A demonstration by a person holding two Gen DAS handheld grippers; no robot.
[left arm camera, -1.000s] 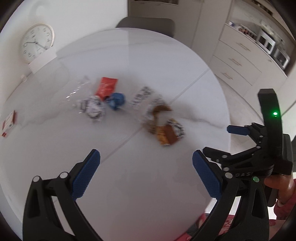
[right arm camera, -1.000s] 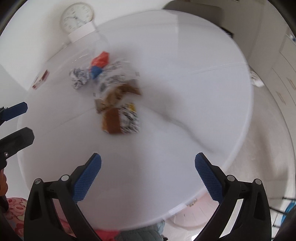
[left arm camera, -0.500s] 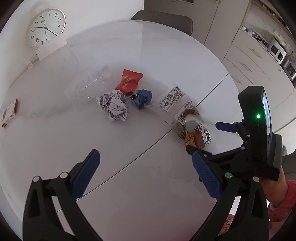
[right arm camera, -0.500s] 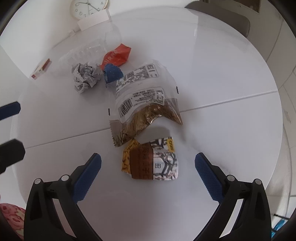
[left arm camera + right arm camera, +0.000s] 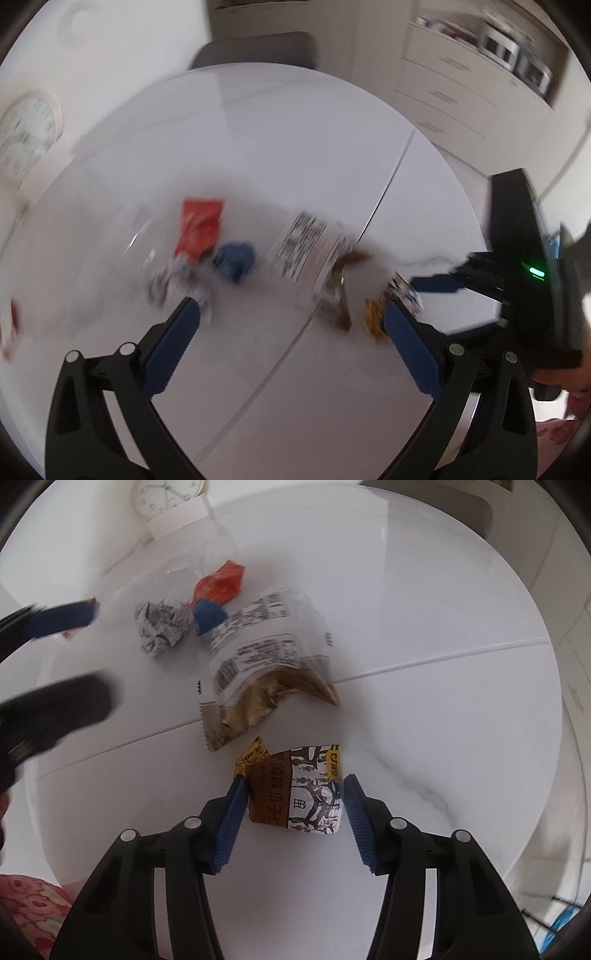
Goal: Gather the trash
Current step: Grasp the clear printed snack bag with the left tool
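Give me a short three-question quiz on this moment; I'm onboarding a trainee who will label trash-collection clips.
1. True or false: the right claw is already shut on the brown snack wrapper.
2. Which item lies directly beside the red wrapper? A) blue crumpled scrap B) banana peel C) soda can
3. Fill in: the clear labelled bag lies across the table's ____.

Key:
1. False; its jaws stand open, one on each side of the wrapper.
2. A
3. seam

The left claw is open too, above the crumpled paper; that view is blurred.
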